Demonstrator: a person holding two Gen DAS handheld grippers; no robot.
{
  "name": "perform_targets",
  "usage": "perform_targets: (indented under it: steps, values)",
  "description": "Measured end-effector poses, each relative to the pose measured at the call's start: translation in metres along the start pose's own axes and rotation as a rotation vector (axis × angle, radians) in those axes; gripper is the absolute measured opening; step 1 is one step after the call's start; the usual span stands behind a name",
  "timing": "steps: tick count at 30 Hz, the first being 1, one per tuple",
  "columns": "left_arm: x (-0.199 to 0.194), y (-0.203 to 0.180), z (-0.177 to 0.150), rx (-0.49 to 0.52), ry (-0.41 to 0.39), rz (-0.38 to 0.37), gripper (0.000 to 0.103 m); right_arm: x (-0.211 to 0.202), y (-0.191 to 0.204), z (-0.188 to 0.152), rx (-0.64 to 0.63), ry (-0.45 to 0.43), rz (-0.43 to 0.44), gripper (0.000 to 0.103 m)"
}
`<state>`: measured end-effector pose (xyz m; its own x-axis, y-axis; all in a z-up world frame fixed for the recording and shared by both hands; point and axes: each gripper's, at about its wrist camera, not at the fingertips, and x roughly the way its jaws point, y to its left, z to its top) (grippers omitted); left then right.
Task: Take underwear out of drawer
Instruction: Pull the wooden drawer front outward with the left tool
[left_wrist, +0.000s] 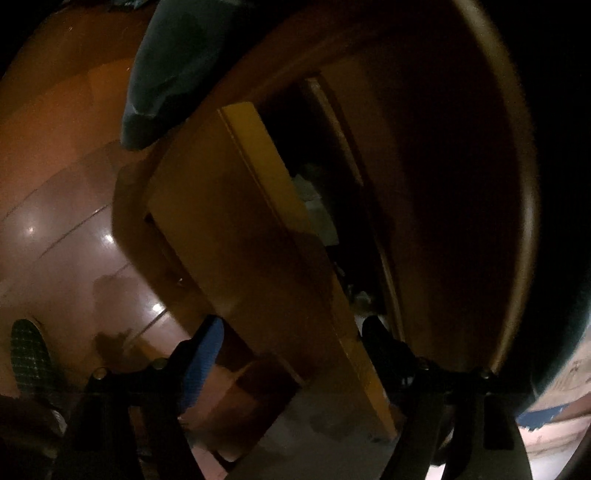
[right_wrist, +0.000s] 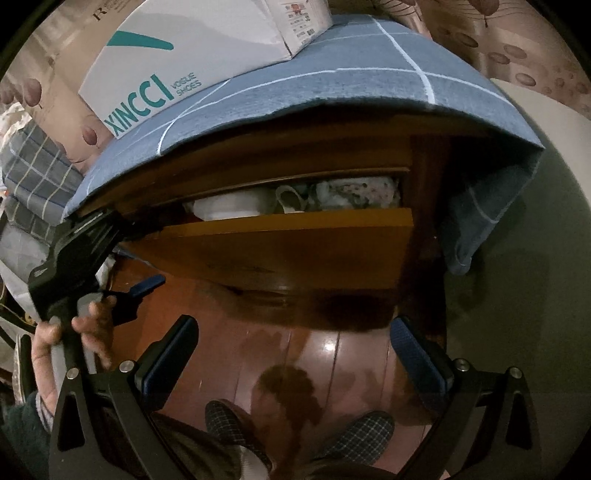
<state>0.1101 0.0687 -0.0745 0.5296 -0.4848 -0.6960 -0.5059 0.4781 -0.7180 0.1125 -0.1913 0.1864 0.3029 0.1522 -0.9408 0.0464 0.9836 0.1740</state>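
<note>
A wooden drawer (right_wrist: 295, 247) in a bedside cabinet stands pulled partway out. Pale folded underwear (right_wrist: 332, 194) fills the gap above its front panel. In the dim left wrist view the same drawer front (left_wrist: 251, 240) runs between the fingers of my left gripper (left_wrist: 291, 336), and pale fabric (left_wrist: 317, 206) shows inside. The jaws stand wide around the panel's end, with one blue pad (left_wrist: 207, 343) outside it and clear of the wood. A hand holds this left gripper (right_wrist: 140, 291) at the drawer's left end. My right gripper (right_wrist: 293, 332) hangs open over the floor in front of the drawer, holding nothing.
A blue checked cloth (right_wrist: 332, 85) covers the cabinet top and hangs down its right side (right_wrist: 476, 214). A white shoe box (right_wrist: 177, 55) rests on it. Two checked slippers (right_wrist: 229, 421) stand on the glossy wood floor (right_wrist: 332, 362). Bedding is piled at the left (right_wrist: 37, 177).
</note>
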Motion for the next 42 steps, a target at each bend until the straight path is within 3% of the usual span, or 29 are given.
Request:
perform_targets:
  steps: [6, 17, 23, 28, 42]
  values:
    - [0.02, 0.012, 0.004, -0.135, -0.01, 0.001, 0.093, 0.002, -0.002, 0.0, 0.006, 0.007, 0.008, 0.103]
    - [0.045, 0.031, 0.011, -0.235, -0.018, 0.057, 0.102, 0.005, 0.0, 0.0, 0.004, 0.019, 0.005, 0.103]
    - [0.042, 0.041, 0.005, -0.213, 0.006, 0.102, 0.102, 0.006, 0.002, 0.001, 0.003, 0.017, -0.008, 0.103]
    - [0.022, 0.053, -0.005, -0.114, 0.03, 0.135, 0.103, 0.004, 0.008, 0.0, -0.013, 0.006, -0.021, 0.103]
    - [-0.007, 0.065, -0.018, 0.027, 0.093, 0.275, 0.103, 0.005, 0.013, 0.004, -0.033, 0.004, -0.048, 0.103]
